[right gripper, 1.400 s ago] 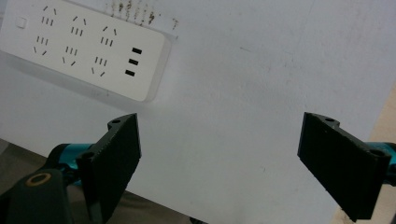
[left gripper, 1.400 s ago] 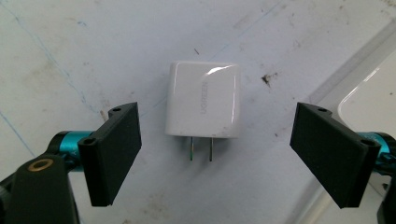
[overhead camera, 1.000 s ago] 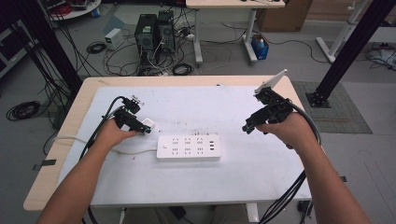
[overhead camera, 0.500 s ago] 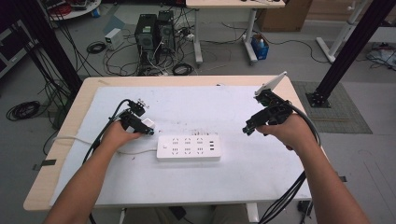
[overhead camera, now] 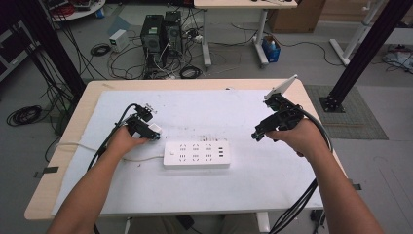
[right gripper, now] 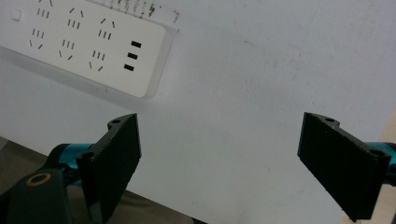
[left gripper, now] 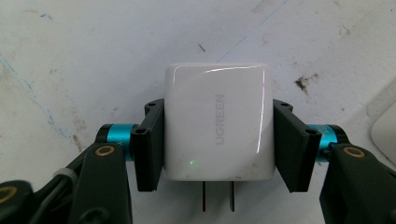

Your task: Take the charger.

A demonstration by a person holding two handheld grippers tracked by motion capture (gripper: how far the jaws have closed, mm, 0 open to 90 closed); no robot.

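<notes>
Left gripper (left gripper: 218, 140) pinching glossy white square UGREEN charger (left gripper: 218, 122), probably just left of white rectangular power strip (overhead camera: 196, 154). Right gripper (right gripper: 218, 163) spread wide.

The worktop (overhead camera: 73, 161) is wearing a white sheet (overhead camera: 204, 112), smudged and scuffed in places. A white power strip (overhead camera: 196, 154) is lying flat near its middle, its white cord (overhead camera: 78, 145) trailing off towards the left edge.

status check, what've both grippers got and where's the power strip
Left gripper shut on white charger, prongs toward the camera. Right gripper open, holding nothing, above the table. Power strip flat between them, sockets free. Nothing in the way.
</notes>
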